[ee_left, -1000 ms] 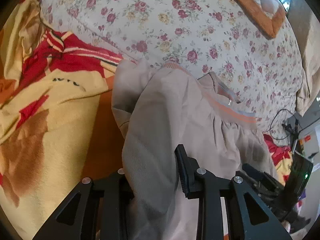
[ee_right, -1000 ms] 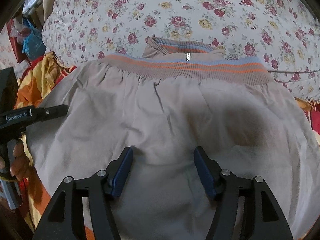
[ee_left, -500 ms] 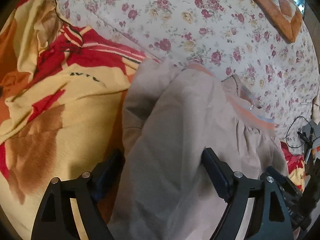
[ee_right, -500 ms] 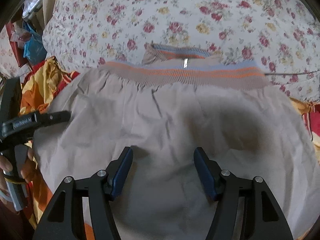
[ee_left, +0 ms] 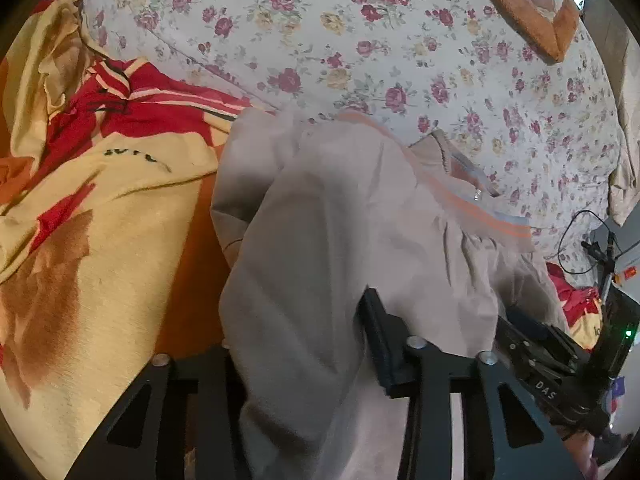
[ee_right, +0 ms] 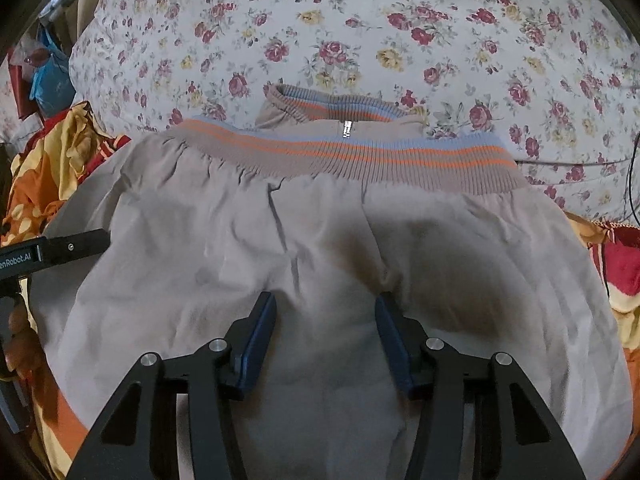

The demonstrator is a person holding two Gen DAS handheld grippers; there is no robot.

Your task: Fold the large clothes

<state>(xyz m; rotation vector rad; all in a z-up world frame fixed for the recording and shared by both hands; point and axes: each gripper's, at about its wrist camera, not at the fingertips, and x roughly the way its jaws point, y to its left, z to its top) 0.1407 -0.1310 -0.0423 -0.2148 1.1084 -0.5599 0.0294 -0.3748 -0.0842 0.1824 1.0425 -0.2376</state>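
Note:
A large beige jacket [ee_right: 320,248] with an orange and blue ribbed hem [ee_right: 360,160] lies spread on the bed. It also shows in the left wrist view [ee_left: 340,220]. My left gripper [ee_left: 300,344] is shut on the jacket's left edge; a fold of beige cloth fills the gap and hides the left finger. My right gripper [ee_right: 326,332] is open, its blue pads [ee_right: 260,328] resting on the jacket's middle, holding nothing. The left gripper also shows at the left edge of the right wrist view [ee_right: 60,250].
A floral bedsheet [ee_right: 360,20] covers the bed. A yellow and red blanket [ee_left: 80,200] lies crumpled to the left. An orange-edged quilt [ee_left: 528,4] is at the far right corner. Black cables [ee_left: 580,240] and a device lie at the right edge.
My left gripper opened half a second ago and has closed again on the jacket's left edge. The right gripper has stayed open on the jacket's middle.

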